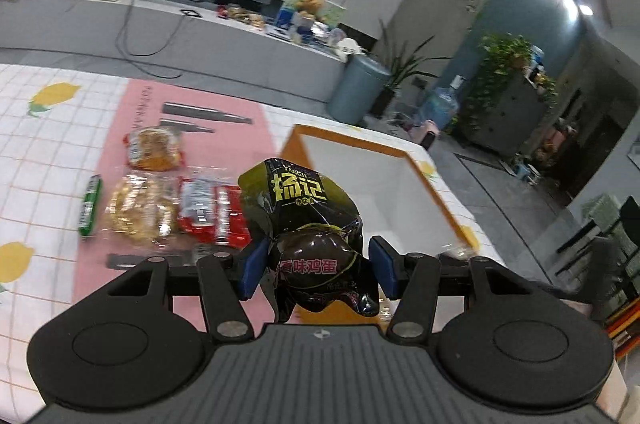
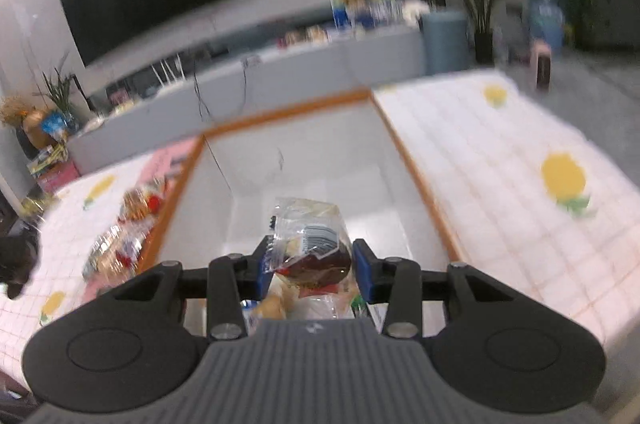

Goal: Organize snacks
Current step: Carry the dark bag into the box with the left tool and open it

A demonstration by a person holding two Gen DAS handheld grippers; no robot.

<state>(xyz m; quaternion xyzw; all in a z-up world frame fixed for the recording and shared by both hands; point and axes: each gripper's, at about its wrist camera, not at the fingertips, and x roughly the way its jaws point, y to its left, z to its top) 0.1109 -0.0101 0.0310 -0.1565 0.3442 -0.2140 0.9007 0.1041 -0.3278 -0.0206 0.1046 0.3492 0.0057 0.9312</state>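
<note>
My left gripper (image 1: pixel 316 266) is shut on a black egg snack packet (image 1: pixel 306 220) with yellow lettering and holds it above the table, just left of the white box with an orange rim (image 1: pixel 372 144). Several snacks lie on the pink mat: a bun packet (image 1: pixel 154 148), a clear pastry packet (image 1: pixel 142 210), a red packet (image 1: pixel 212 210) and a green stick (image 1: pixel 90 206). My right gripper (image 2: pixel 314 266) is shut on a clear packet with a dark snack (image 2: pixel 308 244), held over the inside of the box (image 2: pixel 304 160). More snacks lie under it in the box.
The table has a white checked cloth with lemon prints (image 2: pixel 564 176). Loose snacks (image 2: pixel 120 240) lie left of the box in the right wrist view. A long grey counter (image 1: pixel 160 24), a bin (image 1: pixel 356 84) and plants stand behind the table.
</note>
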